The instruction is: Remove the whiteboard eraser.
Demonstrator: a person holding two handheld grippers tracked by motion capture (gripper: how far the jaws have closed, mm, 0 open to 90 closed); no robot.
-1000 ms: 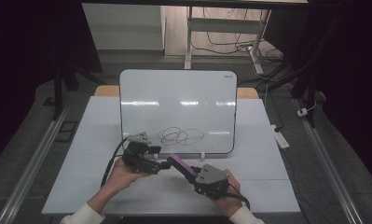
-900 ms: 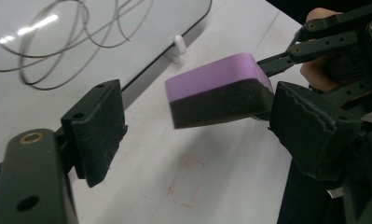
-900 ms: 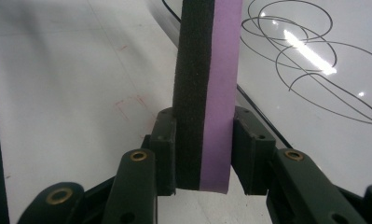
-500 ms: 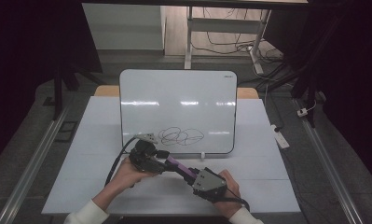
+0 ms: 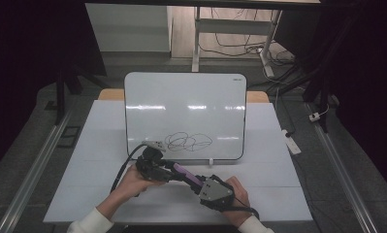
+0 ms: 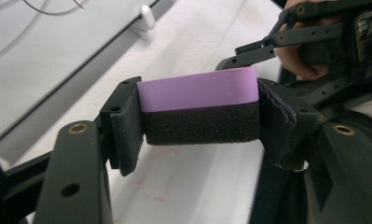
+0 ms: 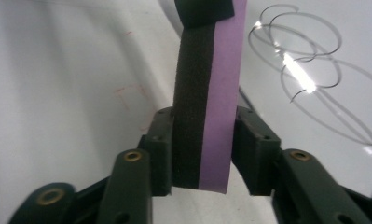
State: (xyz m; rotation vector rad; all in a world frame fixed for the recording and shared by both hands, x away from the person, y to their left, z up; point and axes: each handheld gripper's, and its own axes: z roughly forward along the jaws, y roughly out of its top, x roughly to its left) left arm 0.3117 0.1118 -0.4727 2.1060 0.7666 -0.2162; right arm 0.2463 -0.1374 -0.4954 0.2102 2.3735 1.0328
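The left gripper (image 5: 168, 170) has just closed onto the purple eraser (image 5: 187, 175), clamping it above the table (image 5: 278, 194); the right gripper (image 5: 201, 183) has eased open, seemingly barely touching it

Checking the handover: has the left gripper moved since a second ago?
Yes. In the high view the left gripper has shifted slightly right along the whiteboard's lower edge, and its jaws have just been closing on the purple eraser.

Both black grippers, the left gripper (image 5: 174, 171) and the right gripper (image 5: 197, 183), have perforated linkage arms with brass-coloured rivets, ridged pads (image 6: 126, 126), trailing black cables, and white sleeves (image 5: 90, 224) at the frame's bottom.
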